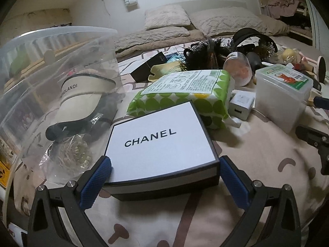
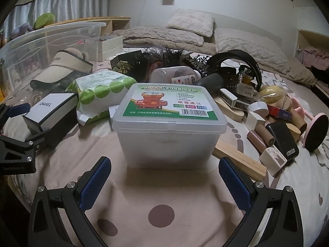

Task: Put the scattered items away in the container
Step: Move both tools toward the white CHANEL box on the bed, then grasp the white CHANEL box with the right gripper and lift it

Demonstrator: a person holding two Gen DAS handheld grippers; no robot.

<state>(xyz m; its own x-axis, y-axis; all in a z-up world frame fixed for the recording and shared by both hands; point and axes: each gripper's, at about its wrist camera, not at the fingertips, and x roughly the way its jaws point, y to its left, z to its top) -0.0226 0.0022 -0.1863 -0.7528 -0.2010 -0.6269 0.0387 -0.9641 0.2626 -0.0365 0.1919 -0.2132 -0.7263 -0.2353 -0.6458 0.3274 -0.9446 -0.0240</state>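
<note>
Left wrist: fingers (image 1: 232, 177) straddle Chanel box (image 1: 160, 142) (not quite gripping).

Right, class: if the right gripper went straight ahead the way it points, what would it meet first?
Most likely the translucent lidded box, which sits directly ahead of the open right gripper on the bedspread; nothing else lies between.

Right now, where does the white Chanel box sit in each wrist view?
Left wrist: Chanel box lies bottom centre, flanked by the open left gripper fingers.
Right wrist: same box far left, seen edge-on, with the left gripper at it.
Shared landmark: the green-dotted wipes pack lies directly behind the box in both.
</note>
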